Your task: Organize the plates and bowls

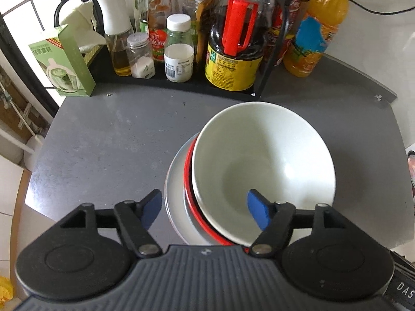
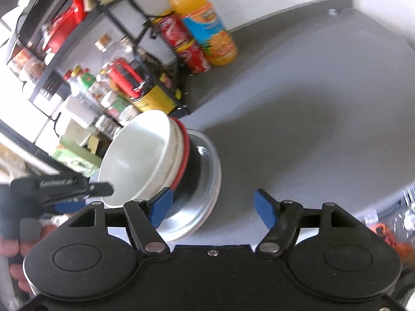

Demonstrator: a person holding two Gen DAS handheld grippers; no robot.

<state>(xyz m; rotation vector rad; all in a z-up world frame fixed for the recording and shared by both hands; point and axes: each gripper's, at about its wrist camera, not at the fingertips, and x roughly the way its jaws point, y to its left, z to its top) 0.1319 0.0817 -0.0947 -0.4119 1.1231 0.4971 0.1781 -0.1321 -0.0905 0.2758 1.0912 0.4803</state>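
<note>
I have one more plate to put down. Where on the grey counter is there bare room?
The counter is bare left of the stacked dishes, up to the green box. The right wrist view shows more bare grey right of the stack, below the orange bottle. The bottle rack behind is crowded.

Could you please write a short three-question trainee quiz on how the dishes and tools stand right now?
1. True or false: the white bowl sits on top of the stack.
2. What does the red-rimmed bowl rest on?
A. the rack
B. the plate
C. the bare table
3. Fill in: both the left tool and the right tool stand ____ and hold nothing.

Key: 1 true; 2 B; 3 open.
</note>
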